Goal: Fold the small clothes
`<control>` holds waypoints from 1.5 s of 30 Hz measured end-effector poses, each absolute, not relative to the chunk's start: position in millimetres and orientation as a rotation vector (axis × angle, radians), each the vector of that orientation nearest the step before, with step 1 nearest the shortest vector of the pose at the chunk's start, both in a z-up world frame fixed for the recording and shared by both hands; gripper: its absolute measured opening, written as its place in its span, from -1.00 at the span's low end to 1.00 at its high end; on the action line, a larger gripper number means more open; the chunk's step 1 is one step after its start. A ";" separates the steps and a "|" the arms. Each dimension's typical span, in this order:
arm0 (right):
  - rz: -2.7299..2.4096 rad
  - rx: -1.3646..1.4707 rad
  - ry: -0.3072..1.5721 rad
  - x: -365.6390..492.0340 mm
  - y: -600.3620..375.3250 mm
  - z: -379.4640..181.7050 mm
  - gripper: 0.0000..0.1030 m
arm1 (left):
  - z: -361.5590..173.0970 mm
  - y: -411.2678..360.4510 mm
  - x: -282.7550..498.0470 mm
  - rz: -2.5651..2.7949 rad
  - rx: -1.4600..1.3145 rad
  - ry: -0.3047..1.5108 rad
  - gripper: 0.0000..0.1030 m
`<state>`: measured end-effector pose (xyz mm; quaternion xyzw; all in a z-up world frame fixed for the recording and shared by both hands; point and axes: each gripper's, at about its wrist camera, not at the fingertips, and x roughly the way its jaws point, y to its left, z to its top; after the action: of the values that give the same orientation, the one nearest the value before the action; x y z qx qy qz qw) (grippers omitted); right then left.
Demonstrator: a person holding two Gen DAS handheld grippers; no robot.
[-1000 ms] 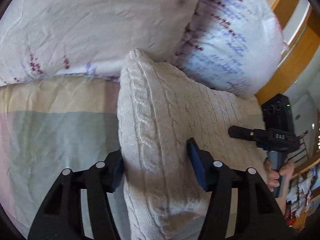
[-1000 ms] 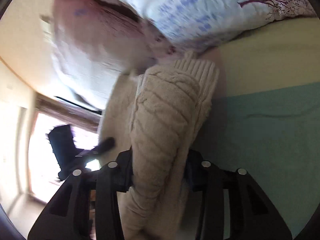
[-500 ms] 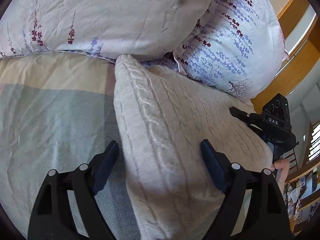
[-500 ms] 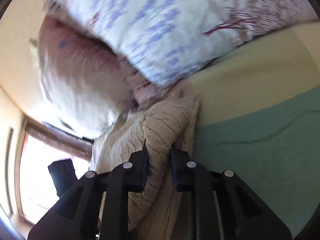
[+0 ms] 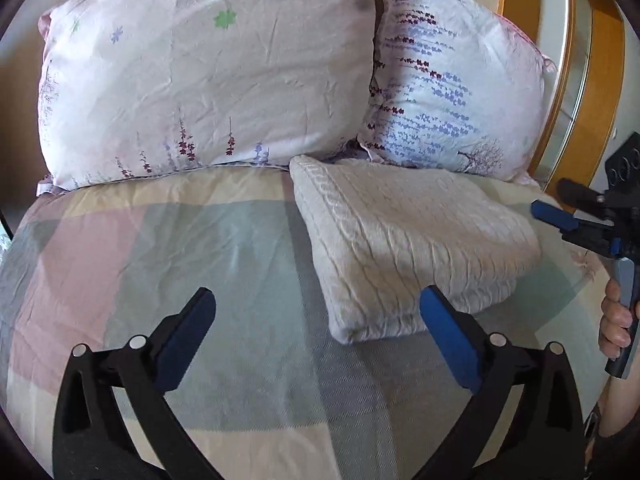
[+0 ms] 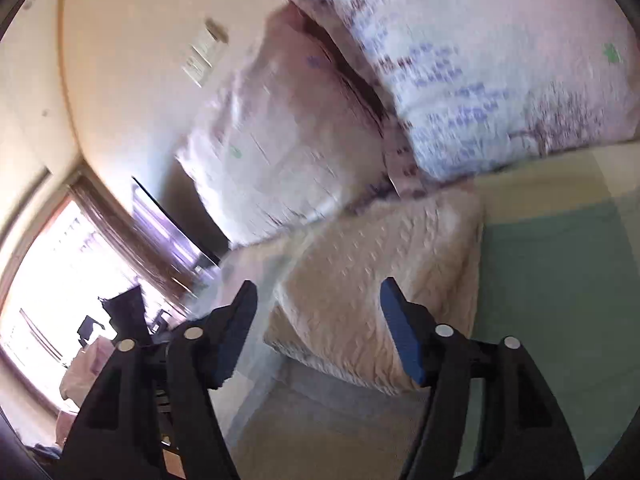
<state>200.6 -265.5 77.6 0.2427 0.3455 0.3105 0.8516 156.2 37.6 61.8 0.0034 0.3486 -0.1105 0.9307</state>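
On the left of the left wrist view the checked bedspread (image 5: 168,248) lies bare, a soft flat surface that suits folding because a garment can rest there without sliding. At the far left a pale floral pillow (image 5: 208,76) leans up at the head of the bed, and a second pillow with purple sprigs (image 5: 452,92) stands just to its right.

The left gripper (image 5: 316,320) hangs above the near part of the bedspread with its blue pads spread wide and nothing between them, so it is released. It points at the near left corner of the sweater without touching it.

To the right lies the cream cable-knit sweater (image 5: 408,236), the task's garment, folded into a thick, tidy rectangle. Its far edge sits right against the foot of the two pillows, probably parked there to leave the near bedspread free for another piece. The fold looks complete, judging by its square edges.

Farthest right, the right gripper (image 5: 560,220) is held just off the sweater's right edge, apart from it. The right wrist view, though blurred, shows its own gripper (image 6: 320,312) spread open and empty, with the sweater (image 6: 372,280) beyond it.
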 end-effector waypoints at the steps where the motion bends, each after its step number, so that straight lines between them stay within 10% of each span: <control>1: 0.571 0.475 0.812 211.5 -255.2 59.9 0.32 | 58.7 33.4 151.9 -0.212 0.034 0.716 0.96; 5: 0.439 0.443 0.855 208.5 -253.5 43.4 0.27 | 47.6 17.1 134.7 -0.133 0.131 0.713 0.96; 9: 0.387 0.431 0.742 171.9 -260.2 67.0 0.89 | 38.2 8.9 136.6 -0.122 0.135 0.762 0.96; 45: 0.096 0.002 0.948 143.7 -189.8 4.3 0.97 | 4.5 0.6 152.7 -0.099 0.081 0.941 0.97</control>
<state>143.7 -189.8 4.3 0.0009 0.4562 0.0460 0.8887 152.7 0.6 4.5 0.0389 0.4529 -0.0475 0.8895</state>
